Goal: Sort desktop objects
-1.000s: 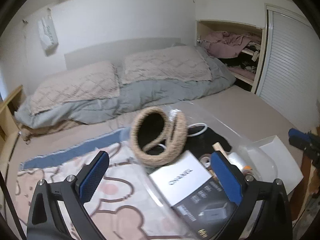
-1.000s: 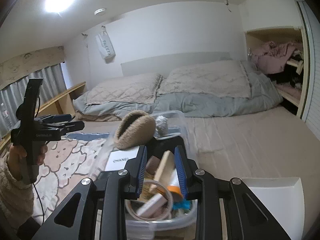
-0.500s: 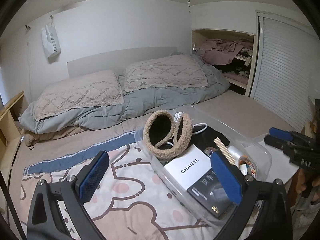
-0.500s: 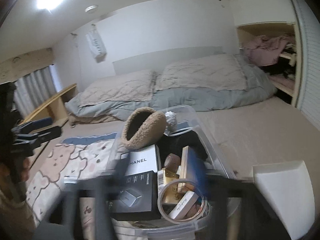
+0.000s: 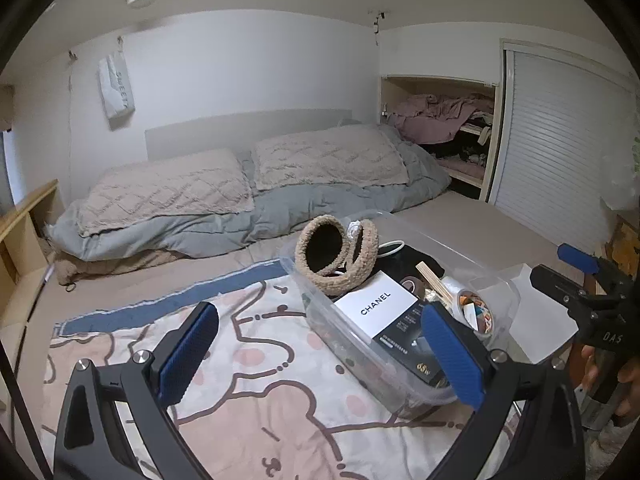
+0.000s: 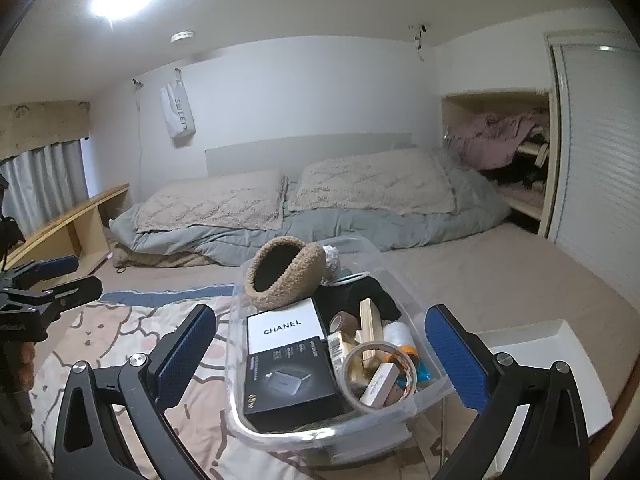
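A clear plastic bin [image 6: 236,320] stands on the bed. In it are a fuzzy beige pouch [image 6: 284,276], a white CHANEL box [image 6: 282,328], a black charger box [image 6: 288,380], a wooden block [image 6: 368,320] and a tape roll [image 6: 378,364]. My right gripper [image 6: 320,352] hangs just short of the bin's near end. Its jaws are opening wide and grip nothing. My left gripper [image 5: 320,354] is open and holds nothing, near the bin [image 5: 304,292] at its left side, over the blanket. The pouch [image 5: 336,256] and CHANEL box [image 5: 376,304] show there too.
A white lid or tray [image 6: 560,360] lies right of the bin. A pink cartoon blanket [image 5: 248,380] covers the near bed. Pillows [image 5: 168,188] and a grey duvet lie at the back. A wooden shelf [image 6: 72,220] runs on the left, an open closet [image 5: 444,128] at the back right.
The right gripper's jaws went from nearly shut over the bin's contents to wide apart. Both grippers drew back from the bin, which now looks smaller and farther.
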Demonstrator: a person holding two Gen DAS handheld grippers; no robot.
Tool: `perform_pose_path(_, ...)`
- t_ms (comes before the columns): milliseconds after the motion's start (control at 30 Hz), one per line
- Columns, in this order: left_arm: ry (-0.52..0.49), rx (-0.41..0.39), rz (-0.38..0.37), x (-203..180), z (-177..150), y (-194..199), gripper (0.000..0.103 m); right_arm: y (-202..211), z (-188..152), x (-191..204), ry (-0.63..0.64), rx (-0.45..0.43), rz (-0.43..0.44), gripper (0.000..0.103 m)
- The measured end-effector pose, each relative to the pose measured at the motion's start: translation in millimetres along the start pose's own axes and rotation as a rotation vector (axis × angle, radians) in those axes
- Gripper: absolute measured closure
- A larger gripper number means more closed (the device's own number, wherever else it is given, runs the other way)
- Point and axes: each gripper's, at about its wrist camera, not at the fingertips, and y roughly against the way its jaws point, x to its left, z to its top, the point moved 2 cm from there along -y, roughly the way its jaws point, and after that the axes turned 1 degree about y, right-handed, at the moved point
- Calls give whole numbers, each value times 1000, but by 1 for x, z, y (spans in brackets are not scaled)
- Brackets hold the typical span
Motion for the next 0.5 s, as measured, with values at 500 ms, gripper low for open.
perform_pose_path(500, -16, -91, 3, -3, -30, 69, 1, 66, -16, 50, 28, -99, -20, 0)
